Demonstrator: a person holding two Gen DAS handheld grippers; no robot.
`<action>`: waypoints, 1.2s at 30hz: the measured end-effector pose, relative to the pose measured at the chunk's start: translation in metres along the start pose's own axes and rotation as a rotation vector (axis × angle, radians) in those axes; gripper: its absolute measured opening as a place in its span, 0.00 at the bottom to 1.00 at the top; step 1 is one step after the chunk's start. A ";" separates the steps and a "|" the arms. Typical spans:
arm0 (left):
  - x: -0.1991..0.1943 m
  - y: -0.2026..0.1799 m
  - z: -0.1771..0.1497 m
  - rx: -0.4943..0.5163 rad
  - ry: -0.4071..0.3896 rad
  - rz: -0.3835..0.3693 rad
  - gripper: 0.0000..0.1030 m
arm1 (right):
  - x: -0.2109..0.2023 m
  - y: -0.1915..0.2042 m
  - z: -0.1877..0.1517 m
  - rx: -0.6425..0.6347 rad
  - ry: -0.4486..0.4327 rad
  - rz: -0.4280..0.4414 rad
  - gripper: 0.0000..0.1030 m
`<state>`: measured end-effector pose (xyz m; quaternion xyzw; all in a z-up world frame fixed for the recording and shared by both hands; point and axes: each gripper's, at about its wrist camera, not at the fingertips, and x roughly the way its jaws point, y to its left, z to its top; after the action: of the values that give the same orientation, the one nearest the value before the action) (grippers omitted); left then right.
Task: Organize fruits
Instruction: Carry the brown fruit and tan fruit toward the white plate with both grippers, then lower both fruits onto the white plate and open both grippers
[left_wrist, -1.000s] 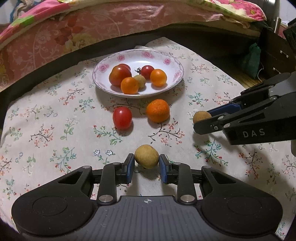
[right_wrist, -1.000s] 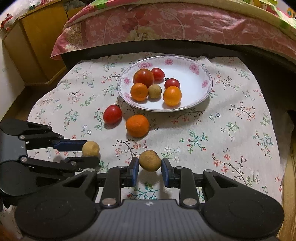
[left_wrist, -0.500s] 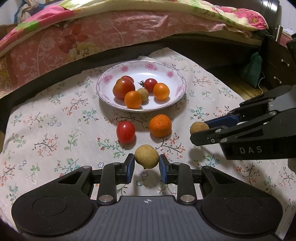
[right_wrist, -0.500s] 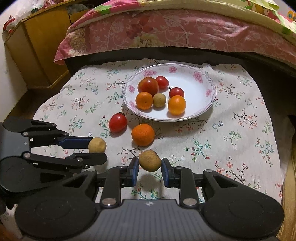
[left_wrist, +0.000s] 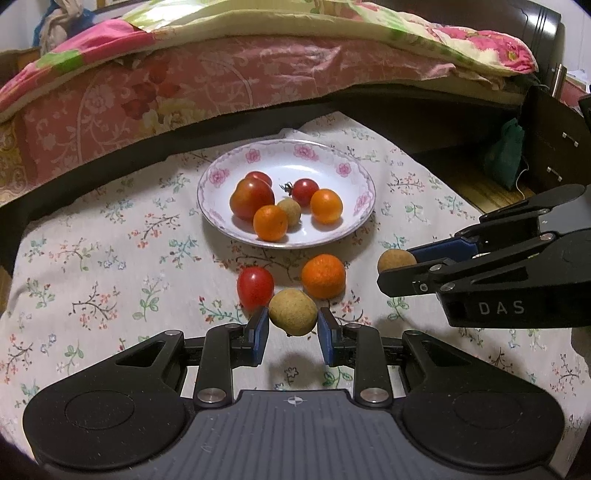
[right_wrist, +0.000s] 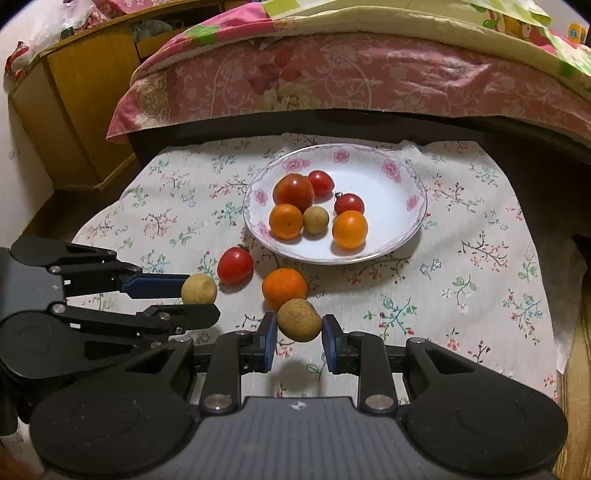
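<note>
My left gripper (left_wrist: 292, 326) is shut on a tan longan (left_wrist: 292, 312) and holds it above the cloth; it also shows in the right wrist view (right_wrist: 198, 288). My right gripper (right_wrist: 298, 334) is shut on another tan longan (right_wrist: 298, 319), seen from the left wrist view (left_wrist: 396, 260). A white floral plate (left_wrist: 354, 184) holds red tomatoes, two oranges and a longan. A red tomato (left_wrist: 255, 287) and an orange (left_wrist: 323, 275) lie on the cloth in front of the plate.
The floral tablecloth (left_wrist: 92, 280) covers a low table. A bed with a pink quilt (left_wrist: 166, 85) runs behind it. A wooden cabinet (right_wrist: 74, 110) stands at the left, a dark drawer unit (left_wrist: 554, 136) at the right.
Both grippers have lifted their longans off the cloth and risen, drawing a little back from the plate. The fruit on the cloth and plate has not moved.
</note>
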<state>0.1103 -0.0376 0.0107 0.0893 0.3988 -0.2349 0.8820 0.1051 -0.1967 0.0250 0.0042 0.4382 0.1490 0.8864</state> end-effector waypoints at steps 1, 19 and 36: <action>0.000 0.001 0.001 -0.001 -0.003 0.000 0.35 | 0.000 0.000 0.001 0.001 -0.002 -0.001 0.26; 0.012 0.008 0.044 -0.030 -0.081 -0.005 0.36 | 0.009 -0.017 0.039 0.072 -0.081 -0.016 0.26; -0.007 -0.012 -0.029 -0.085 0.086 -0.077 0.37 | 0.010 -0.020 0.026 0.054 -0.046 0.001 0.26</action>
<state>0.0815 -0.0363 -0.0029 0.0461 0.4491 -0.2474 0.8573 0.1360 -0.2103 0.0300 0.0321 0.4215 0.1374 0.8958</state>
